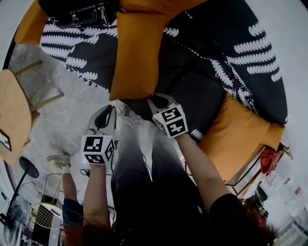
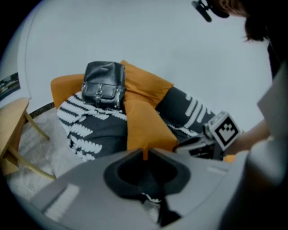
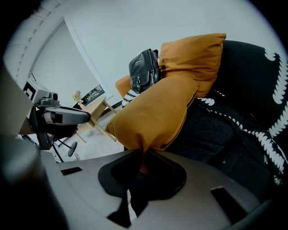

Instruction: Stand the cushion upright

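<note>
An orange cushion (image 1: 137, 53) lies on a dark sofa (image 1: 226, 43) with a white fern pattern, its long side running away from me. My left gripper (image 1: 115, 106) is shut on the cushion's near left corner, where a pinch of orange fabric (image 2: 144, 152) sits between the jaws. My right gripper (image 1: 155, 102) is shut on the near right corner, with gathered fabric (image 3: 143, 157) between its jaws. From the right gripper view the cushion (image 3: 157, 112) hangs a little lifted off the seat. Each gripper shows in the other's view: the right gripper (image 2: 211, 134) and the left gripper (image 3: 58, 117).
A black leather bag (image 1: 79, 14) rests at the sofa's far end against another orange cushion (image 3: 193, 56). A third orange cushion (image 1: 236, 134) lies at the sofa's right end. A wooden stool (image 1: 14, 110) stands on the grey rug at the left. A laptop (image 1: 43, 216) sits on the floor.
</note>
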`<state>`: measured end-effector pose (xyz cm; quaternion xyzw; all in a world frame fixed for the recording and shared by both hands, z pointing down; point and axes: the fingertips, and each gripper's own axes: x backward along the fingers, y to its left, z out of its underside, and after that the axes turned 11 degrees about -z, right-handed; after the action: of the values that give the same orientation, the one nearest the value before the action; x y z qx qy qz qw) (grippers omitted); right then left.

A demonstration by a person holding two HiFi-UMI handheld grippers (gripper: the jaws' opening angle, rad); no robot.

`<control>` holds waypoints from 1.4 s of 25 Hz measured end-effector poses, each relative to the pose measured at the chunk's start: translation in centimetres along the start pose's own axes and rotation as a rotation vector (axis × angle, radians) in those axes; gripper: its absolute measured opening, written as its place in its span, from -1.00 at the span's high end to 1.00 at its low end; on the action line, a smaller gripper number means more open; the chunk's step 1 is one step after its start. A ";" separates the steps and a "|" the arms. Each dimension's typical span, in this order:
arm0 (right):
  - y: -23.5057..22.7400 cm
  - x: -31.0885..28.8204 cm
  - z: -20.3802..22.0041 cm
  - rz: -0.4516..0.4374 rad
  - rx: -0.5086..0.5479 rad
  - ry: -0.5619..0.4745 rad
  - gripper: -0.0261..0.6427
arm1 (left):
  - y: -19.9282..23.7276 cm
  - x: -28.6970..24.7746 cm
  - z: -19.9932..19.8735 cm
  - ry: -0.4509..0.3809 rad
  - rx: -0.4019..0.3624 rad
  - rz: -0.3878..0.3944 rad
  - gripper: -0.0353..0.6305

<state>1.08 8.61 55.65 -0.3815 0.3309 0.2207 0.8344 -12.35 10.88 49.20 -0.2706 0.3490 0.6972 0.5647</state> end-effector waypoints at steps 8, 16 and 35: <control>1.8 4.2 -2.7 -0.010 -0.063 -0.073 0.86 | -0.2 2.9 -2.8 -0.031 -0.015 -0.001 0.74; 4.7 6.4 -6.6 -0.011 -0.072 -0.142 0.89 | 1.0 5.4 -5.7 -0.068 -0.040 0.005 0.68; 9.0 14.3 -14.2 0.026 -0.128 -0.340 0.91 | 0.3 10.0 -14.5 -0.192 -0.142 0.099 0.59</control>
<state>-0.14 4.64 33.96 -0.3864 0.1751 0.3135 0.8496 -15.04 5.39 32.70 -0.2244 0.2563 0.7699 0.5396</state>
